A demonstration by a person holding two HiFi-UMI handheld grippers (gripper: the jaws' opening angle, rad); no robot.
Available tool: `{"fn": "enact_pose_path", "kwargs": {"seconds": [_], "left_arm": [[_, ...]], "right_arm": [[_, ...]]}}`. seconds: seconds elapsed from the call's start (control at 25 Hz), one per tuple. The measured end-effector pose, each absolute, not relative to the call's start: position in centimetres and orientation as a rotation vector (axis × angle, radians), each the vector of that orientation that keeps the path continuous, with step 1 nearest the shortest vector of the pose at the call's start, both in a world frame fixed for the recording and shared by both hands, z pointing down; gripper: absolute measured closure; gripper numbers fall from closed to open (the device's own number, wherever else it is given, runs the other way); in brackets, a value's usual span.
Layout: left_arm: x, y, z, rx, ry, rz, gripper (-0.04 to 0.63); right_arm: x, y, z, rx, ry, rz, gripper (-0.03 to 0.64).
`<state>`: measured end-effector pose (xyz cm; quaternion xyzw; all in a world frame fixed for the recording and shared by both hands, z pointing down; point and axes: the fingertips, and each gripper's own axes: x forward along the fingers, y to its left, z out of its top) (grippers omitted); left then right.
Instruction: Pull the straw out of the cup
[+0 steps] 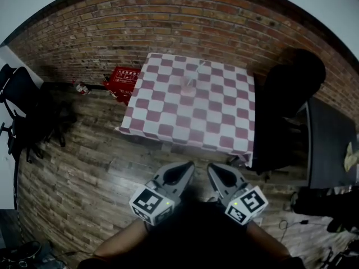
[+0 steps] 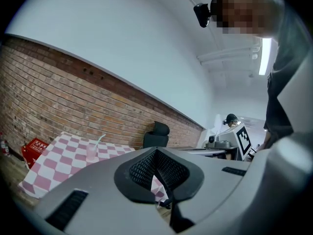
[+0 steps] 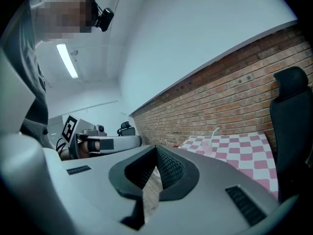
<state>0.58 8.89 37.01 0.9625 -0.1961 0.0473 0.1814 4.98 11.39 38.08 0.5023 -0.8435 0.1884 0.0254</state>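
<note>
The cup (image 1: pixel 187 89) stands on the bench (image 1: pixel 216 125), the one with the pink and white check cloth, a bit past the middle and closer to the brick wall (image 1: pixel 168 13). The straw (image 1: pixel 192 77) is in the cup and sticks out of the top. It stands almost straight up but leans a little, with its top end tipped to one side. The cup looks pale pink, and I cannot tell if there is any drink in it. Both tools are well apart from the bench, low over the wooden floor (image 1: pixel 84 161). The left tool (image 1: pixel 188 167) and the right tool (image 1: pixel 212 168) sit side by side and point at the bench. Each one has its two jaws pressed together, and neither has hold of anything. The cup lies straight ahead of them, far off, and just a bit to the left of the space between them - so the left tool looks a tiny bit nearer, but not by much. I think no pulling has begun yet. One tool will likely need to hold the cup still while the other opens, closes on the part of the straw above the rim, and pulls up along the way the straw leans - or the cup may tip. A black chair (image 1: pixel 291 83) stands at the right of the bench and a red crate (image 1: pixel 124 78) at the left.
</note>
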Motion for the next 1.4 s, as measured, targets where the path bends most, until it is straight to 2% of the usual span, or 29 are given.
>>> {"fn": "enact_pose_path", "kwargs": {"seconds": [0.32,0.68,1.04,1.4], "left_arm": [[-4.4,5.2,36.9,2.714,-0.575,0.113,0.588],[-7.0,2.5,37.7,2.665,-0.655,0.104,0.588],[-7.1,-0.8,37.9,2.623,-0.757,0.133,0.588],[-3.1,-5.9,38.7,2.585,-0.793,0.144,0.588]], "right_arm": [[0.4,7.8,37.6,1.545,-2.615,0.55,0.606],[-0.7,4.9,38.3,1.522,-2.626,0.617,0.606],[-0.1,0.7,38.4,1.444,-2.683,0.631,0.606],[4.1,-4.0,39.1,1.392,-2.698,0.668,0.606]]}}
